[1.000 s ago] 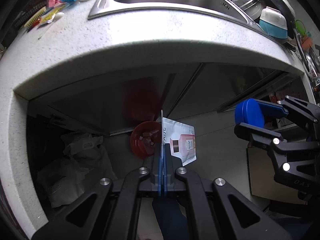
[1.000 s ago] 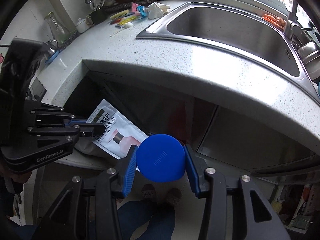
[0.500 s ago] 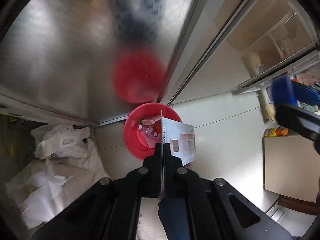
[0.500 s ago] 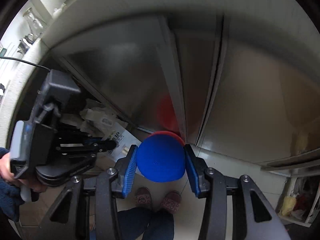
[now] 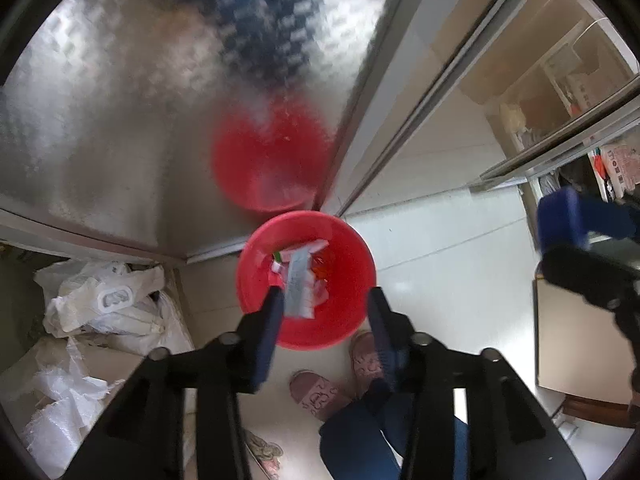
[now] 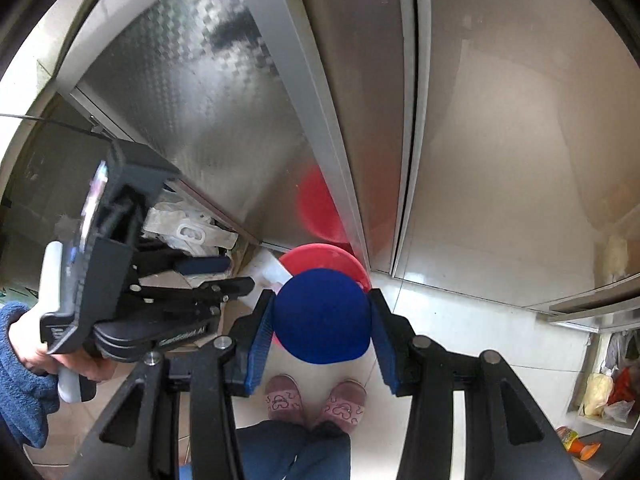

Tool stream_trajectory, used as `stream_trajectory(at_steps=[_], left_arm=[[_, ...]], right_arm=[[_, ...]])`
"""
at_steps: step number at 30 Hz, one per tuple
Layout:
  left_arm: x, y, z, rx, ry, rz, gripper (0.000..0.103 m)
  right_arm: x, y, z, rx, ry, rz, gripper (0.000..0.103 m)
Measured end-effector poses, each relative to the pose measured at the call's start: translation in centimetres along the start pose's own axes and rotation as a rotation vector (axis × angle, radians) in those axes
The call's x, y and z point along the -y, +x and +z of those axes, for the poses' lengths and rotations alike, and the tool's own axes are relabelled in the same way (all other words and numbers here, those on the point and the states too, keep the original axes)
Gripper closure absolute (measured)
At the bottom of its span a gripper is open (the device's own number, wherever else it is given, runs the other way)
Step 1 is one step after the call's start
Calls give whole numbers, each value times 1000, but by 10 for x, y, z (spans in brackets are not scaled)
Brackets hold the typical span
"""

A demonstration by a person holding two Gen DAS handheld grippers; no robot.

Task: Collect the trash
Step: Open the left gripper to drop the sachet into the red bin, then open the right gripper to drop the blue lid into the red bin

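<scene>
- The left gripper [image 5: 322, 316] is seen spread wide, its two blue-padded fingers well apart, directly above a red bin [image 5: 256, 280] on the pale floor.
- Nothing is clamped between the left fingers; a white sachet [image 5: 297, 284] is seen between them in the left wrist view, loose and tilted inside the bin's mouth, near the left finger. Whether it is touched by that pad cannot be told.
- The right gripper [image 6: 322, 320] is closed on a round blue lid [image 6: 322, 316], which is pinched at its two sides by the blue pads.
- In the left wrist view the same blue lid [image 5: 558, 226] is shown at the right edge, held well apart from the bin.
- The red bin is partly filled: pink, white and red scraps of packaging are seen under the sachet, with a small green piece at the far side.
- In the right wrist view only the far rim of the red bin [image 6: 320, 254] is shown, the rest being hidden behind the lid.
- The bin is stood against a steel cabinet door [image 5: 120, 100], in which its red reflection is seen.
- White plastic bags [image 5: 100, 300] are heaped on the floor just left of the bin.
- Pink slippers [image 6: 316, 400] are seen below the grippers.
</scene>
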State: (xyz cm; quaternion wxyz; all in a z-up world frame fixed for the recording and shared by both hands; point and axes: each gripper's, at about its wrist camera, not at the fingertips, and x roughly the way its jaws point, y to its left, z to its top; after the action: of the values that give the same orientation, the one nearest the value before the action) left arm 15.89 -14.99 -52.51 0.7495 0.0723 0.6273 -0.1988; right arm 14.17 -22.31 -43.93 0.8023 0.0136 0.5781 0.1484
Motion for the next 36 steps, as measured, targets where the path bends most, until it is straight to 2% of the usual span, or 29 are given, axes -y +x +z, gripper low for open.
stream_trajectory(at_steps=[2,3,8,12,14,17,21,23,36], left_arm=[[-1,-7,1,14,7,27,47],[-2,-8,2,14,10,46,45],[-10,-19,5,-6,13,52,45],[-21,-31,1,28,-21,77,42],[-30,-32,-2,31,-53,72,29],[-43,-31,-7,46,-64,92,17],[-49,-31,-12,40,-55,124,10],[-51,-30,-16,31,-45,127,1],[-68,-21,-30,7,-92,115,1]], right_arm=[[-4,-1,-1,-5,1,2,60],[-5,-1,-1,-6,0,3,60],[-8,0,-3,-7,-15,-2,60],[-9,8,-5,-7,-28,3,60],[-10,13,-5,-5,-38,5,60],[-15,24,-4,-9,-55,8,60],[-21,37,-3,-22,-81,17,60],[-23,39,-3,-25,-98,19,60],[-27,61,0,-51,-190,17,60]])
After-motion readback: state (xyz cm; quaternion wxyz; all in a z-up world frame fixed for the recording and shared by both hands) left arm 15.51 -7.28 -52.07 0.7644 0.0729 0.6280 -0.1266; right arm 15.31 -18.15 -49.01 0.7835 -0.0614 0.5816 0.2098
